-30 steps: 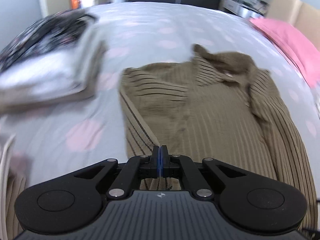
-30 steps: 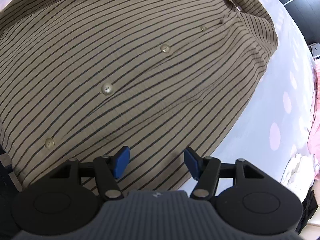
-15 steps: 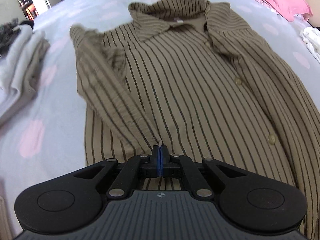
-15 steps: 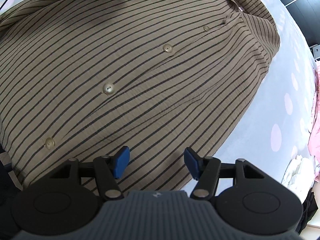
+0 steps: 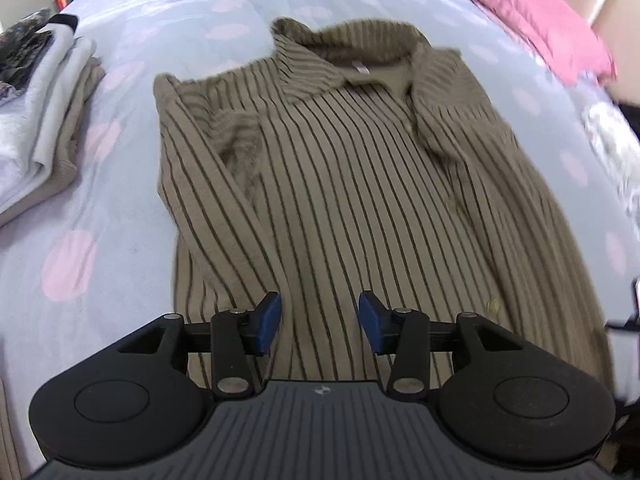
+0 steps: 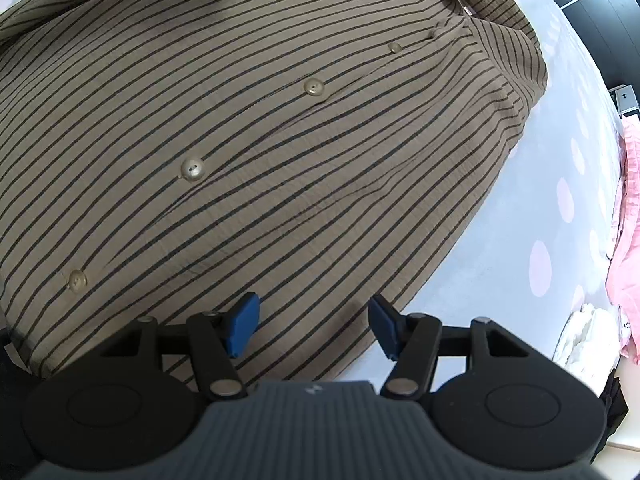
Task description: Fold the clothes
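Observation:
A brown shirt with dark stripes (image 5: 352, 184) lies front up on the bed, collar at the far end. Its left sleeve (image 5: 224, 216) is folded in over the front. My left gripper (image 5: 319, 322) is open and empty just above the lower front of the shirt. In the right wrist view the same shirt (image 6: 248, 152) fills the frame with its row of buttons. My right gripper (image 6: 313, 324) is open and empty, low over the shirt's right side edge.
The bed has a pale sheet with pink dots (image 5: 68, 264). A stack of folded clothes (image 5: 36, 120) lies at the left. A pink pillow (image 5: 532, 12) is at the far right. Pink and white clothes (image 6: 624, 240) lie right of the shirt.
My left gripper was shut on the sleeve, carried it over the shirt's front, and has now opened and let it go. The right gripper has stayed open and barely moved.

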The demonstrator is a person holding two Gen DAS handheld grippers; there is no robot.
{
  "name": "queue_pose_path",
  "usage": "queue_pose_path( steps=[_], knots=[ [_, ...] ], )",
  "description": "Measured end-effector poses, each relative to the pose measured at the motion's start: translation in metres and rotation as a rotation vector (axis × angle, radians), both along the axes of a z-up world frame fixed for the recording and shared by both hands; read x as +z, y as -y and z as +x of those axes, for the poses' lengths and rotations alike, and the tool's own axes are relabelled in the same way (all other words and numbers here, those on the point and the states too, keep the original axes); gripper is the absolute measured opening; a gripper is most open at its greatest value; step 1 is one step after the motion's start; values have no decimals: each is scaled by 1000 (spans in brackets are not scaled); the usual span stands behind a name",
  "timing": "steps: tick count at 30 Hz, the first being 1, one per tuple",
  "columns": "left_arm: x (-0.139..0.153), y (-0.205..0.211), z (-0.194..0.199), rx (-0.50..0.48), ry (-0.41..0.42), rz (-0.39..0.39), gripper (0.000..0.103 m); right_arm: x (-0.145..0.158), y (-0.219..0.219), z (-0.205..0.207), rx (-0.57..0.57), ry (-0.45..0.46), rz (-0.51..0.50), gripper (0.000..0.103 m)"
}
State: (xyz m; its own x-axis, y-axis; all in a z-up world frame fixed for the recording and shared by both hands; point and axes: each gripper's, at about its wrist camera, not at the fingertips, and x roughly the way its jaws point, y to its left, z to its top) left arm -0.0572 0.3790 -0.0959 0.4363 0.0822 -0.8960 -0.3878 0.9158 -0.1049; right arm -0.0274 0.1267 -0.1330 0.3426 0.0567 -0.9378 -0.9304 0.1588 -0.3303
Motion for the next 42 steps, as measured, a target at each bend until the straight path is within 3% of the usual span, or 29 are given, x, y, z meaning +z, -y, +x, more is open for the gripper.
queue_pose_path(
  steps=[6, 13, 19, 25, 27, 32, 37, 42],
  knots=[
    [25, -57, 34, 135, 32, 81, 47, -2, 2, 5, 1, -2, -5, 63],
    [2, -125, 71, 287, -29, 18, 46, -8, -6, 12, 14, -10, -8, 63],
    [-25, -144, 77, 347, -84, -55, 23, -7, -10, 12, 24, -11, -2, 63],
    [-19, -147, 72, 328, -78, -63, 14, -8, -16, 17, 37, -5, -5, 63],
    [-12, -146, 71, 309, -72, -42, 3, -11, -22, 23, 42, -3, -4, 63],
    [13, -138, 70, 285, -13, -15, 0, -11, -24, 25, 51, 4, 7, 63],
    [41, -102, 85, 198, 10, 19, 0, -9, -22, 28, 41, 34, 3, 63],
    [50, -46, 112, 97, -13, 37, 0, -6, -19, 29, 39, 42, 14, 63]
  ],
)
